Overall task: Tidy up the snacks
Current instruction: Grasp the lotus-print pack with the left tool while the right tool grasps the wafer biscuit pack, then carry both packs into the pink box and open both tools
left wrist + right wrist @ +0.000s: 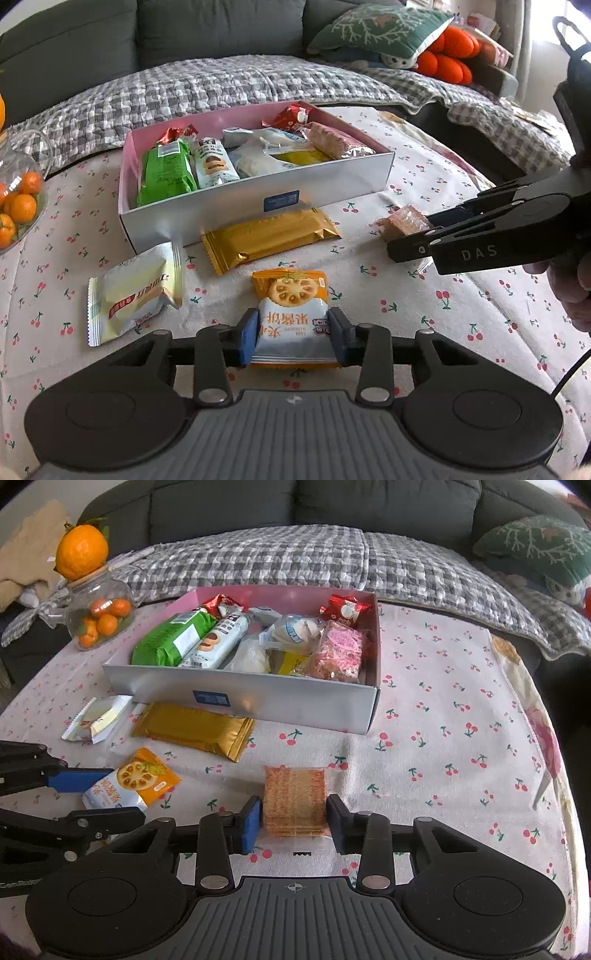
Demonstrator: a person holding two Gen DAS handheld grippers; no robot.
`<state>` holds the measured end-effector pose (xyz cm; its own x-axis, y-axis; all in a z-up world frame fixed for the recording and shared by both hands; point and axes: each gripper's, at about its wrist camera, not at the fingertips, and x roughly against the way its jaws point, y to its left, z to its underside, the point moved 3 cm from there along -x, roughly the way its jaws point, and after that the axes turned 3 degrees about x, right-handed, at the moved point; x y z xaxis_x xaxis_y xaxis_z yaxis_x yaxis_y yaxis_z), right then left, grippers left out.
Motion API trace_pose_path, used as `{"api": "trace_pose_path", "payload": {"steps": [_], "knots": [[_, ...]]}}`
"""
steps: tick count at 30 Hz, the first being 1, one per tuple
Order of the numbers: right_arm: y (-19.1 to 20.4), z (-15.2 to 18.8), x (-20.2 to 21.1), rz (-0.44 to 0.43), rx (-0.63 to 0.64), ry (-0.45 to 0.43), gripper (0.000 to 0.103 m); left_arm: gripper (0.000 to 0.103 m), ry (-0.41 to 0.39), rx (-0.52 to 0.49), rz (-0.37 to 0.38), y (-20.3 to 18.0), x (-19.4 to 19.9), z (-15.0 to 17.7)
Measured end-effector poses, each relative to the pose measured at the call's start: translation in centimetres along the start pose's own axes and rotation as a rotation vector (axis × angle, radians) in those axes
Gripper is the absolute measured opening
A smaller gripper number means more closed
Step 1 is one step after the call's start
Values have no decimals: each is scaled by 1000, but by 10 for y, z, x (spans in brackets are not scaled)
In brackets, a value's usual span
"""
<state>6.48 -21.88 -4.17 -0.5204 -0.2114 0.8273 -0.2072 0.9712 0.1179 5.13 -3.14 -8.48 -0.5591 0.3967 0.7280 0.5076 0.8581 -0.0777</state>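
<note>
The left claw [291, 334] pinches an orange cookie pack [291, 314]; the right claw [294, 821] pinches a cracker pack [295, 799]. The box [295, 705] is nearly full. A gold pack [194, 729] and white pack [96, 718] wait outside.

Cherry-print tablecloth [443, 738], bearing snack box [258, 705], gold packet [192, 731], pale wrapper [98, 718], glass jar of oranges [99, 616]
</note>
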Motion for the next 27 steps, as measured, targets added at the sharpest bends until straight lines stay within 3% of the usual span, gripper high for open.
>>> {"api": "trace_pose_path", "payload": {"steps": [14,27], "knots": [[6,-14,20,-82,-63,-2,33,36,10,100,23,7,11,-11],[-20,-33,43,-151,-224,-66,33,36,-54,170,30,18,30,-31]]}}
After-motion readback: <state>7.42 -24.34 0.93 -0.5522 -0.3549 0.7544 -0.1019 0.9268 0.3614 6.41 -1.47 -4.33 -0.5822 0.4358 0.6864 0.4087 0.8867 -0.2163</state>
